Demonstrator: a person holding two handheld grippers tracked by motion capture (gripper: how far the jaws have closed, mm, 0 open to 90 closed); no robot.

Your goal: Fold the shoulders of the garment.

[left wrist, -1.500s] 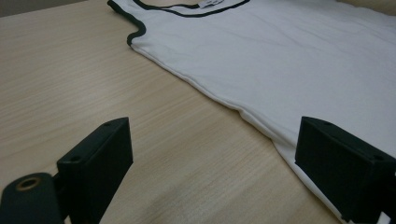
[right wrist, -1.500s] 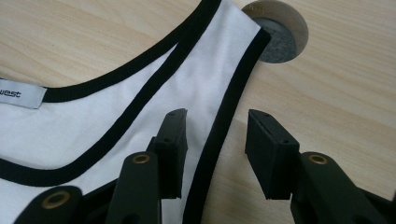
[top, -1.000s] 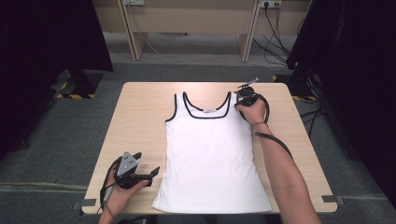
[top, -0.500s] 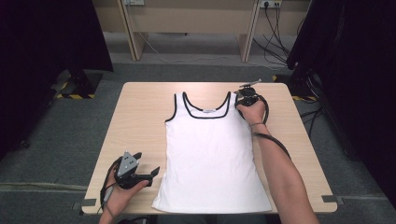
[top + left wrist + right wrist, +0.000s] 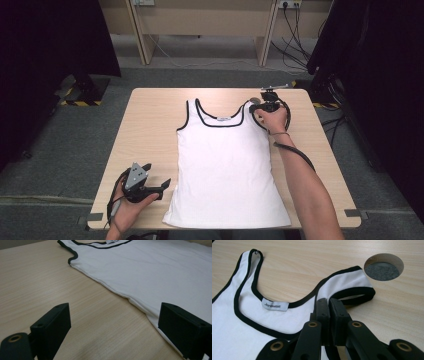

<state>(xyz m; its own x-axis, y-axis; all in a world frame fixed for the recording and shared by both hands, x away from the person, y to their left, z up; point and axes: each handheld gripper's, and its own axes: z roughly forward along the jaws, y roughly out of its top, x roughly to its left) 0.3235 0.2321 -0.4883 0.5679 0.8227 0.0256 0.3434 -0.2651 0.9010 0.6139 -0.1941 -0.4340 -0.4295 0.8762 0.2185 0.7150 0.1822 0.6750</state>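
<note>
Right gripper view: right tongs (image 5: 329, 305) clamped on strap (image 5: 352, 287) of white tank top (image 5: 249, 332), strap slightly lifted. Left tongs (image 5: 112, 325) spread wide, empty, beside lower hem. Top laid flat mid-tabletop (image 5: 150, 120). Fold judged just begun; all folds remaining. Cable hole (image 5: 383, 267) near strap; nothing obstructing.

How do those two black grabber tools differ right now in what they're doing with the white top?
The right gripper has its fingers pressed together on a shoulder strap of the tank top; the left gripper has its fingers spread wide, holding nothing. The right one works at the table's far end, by the neckline; the left one waits near the hem, beside the side seam. Both are black and hand-held.
</note>
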